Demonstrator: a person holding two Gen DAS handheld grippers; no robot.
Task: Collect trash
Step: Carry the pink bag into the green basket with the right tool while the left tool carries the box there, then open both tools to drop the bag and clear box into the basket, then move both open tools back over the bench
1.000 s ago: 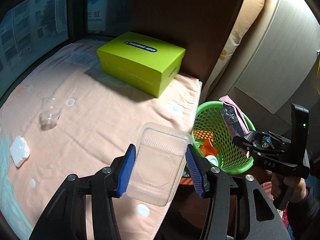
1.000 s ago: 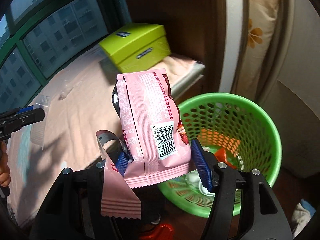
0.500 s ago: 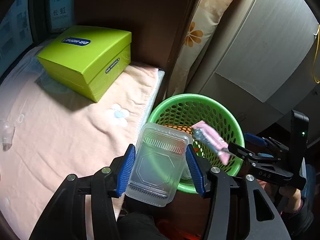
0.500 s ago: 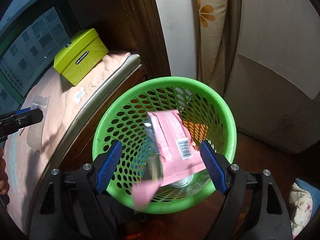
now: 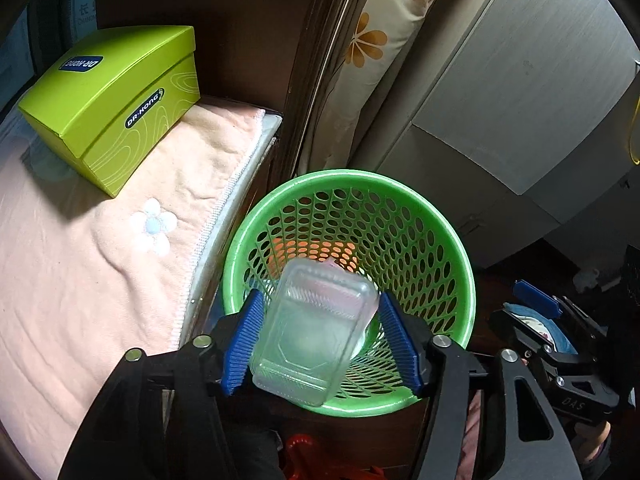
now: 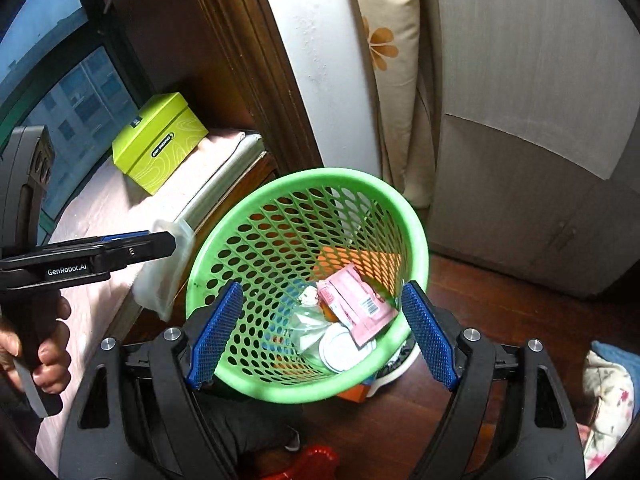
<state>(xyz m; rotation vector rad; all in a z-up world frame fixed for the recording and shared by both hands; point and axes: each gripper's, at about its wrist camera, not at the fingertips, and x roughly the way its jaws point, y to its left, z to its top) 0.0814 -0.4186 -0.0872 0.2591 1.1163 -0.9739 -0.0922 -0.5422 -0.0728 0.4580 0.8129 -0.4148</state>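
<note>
Holding a clear plastic container (image 5: 316, 332) in the left hand-held gripper (image 5: 320, 344), blue pads (image 5: 242, 344) pressing against its two long sides, jaws parted only as far as the container's width. Hanging tilted over the near rim of the green mesh basket (image 5: 440, 240), container's upper end leaning out over the basket's mouth. Seen from the right wrist, showing up as a pale translucent shape (image 6: 166, 264) at the tip of the left hand-held gripper (image 6: 132, 248), just beside the basket's outer wall (image 6: 224, 236) and not yet inside it.

Spreading wide, the right hand-held gripper (image 6: 320, 336), both blue pads (image 6: 428, 340) standing well apart on either side of the basket's near rim, gripping nothing, touching nothing that can be made out. Appearing only partly at the right edge of the left wrist view (image 5: 560, 344), too cut off there to judge its opening.

Lying on the basket's bottom: a pink snack wrapper (image 6: 356, 304) with a barcode facing up, a round white lid (image 6: 340, 348) just beside it, crumpled clear film (image 6: 304, 324), something orange partly hidden beneath.

Sitting on the pink blanket (image 5: 80, 260) of the bed next to the basket, a lime-green box (image 5: 112, 100), well apart from both tools.
</note>
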